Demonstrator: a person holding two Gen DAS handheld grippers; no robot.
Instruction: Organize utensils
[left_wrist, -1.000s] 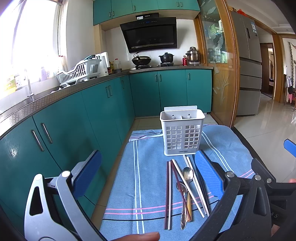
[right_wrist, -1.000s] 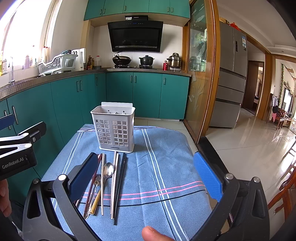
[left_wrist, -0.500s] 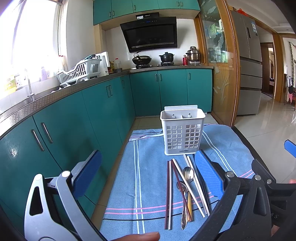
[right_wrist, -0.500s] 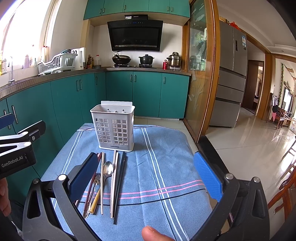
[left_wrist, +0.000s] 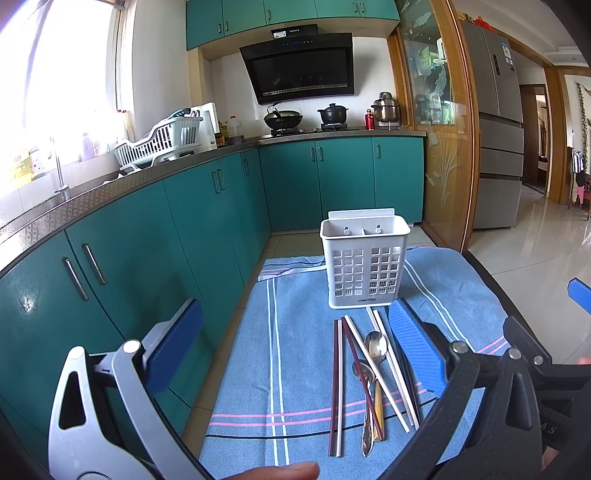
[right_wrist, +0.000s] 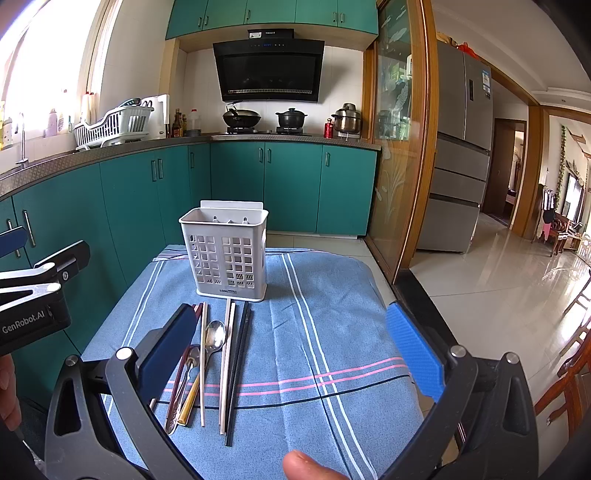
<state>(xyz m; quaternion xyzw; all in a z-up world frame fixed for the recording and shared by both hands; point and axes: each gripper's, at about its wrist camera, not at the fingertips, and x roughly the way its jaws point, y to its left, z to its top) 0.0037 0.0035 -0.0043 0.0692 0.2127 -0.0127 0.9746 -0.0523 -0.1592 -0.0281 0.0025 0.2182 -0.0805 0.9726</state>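
Left gripper (left_wrist: 295, 345) and right gripper (right_wrist: 291, 349) wide open, empty, held level above utensils (right_wrist: 210, 354), caddy (right_wrist: 227, 254) beyond

1. Teal cabinets (left_wrist: 177, 221) run along two walls of a kitchen, under a dark speckled counter (left_wrist: 74, 206), with more teal cupboards (right_wrist: 273, 14) overhead.
2. Bright daylight floods through a window (left_wrist: 55, 74) on the left, washing out the sill.
3. A black range hood (right_wrist: 267, 72) hangs on white tile above a stove carrying a wok (right_wrist: 242, 118) and a black pot (right_wrist: 291, 118).
4. A white dish rack (left_wrist: 162, 138) sits on the counter.
5. To the right, a wood-framed glass partition (right_wrist: 395, 129), a grey refrigerator (right_wrist: 461, 155) and glossy pale floor tiles (right_wrist: 498, 288).
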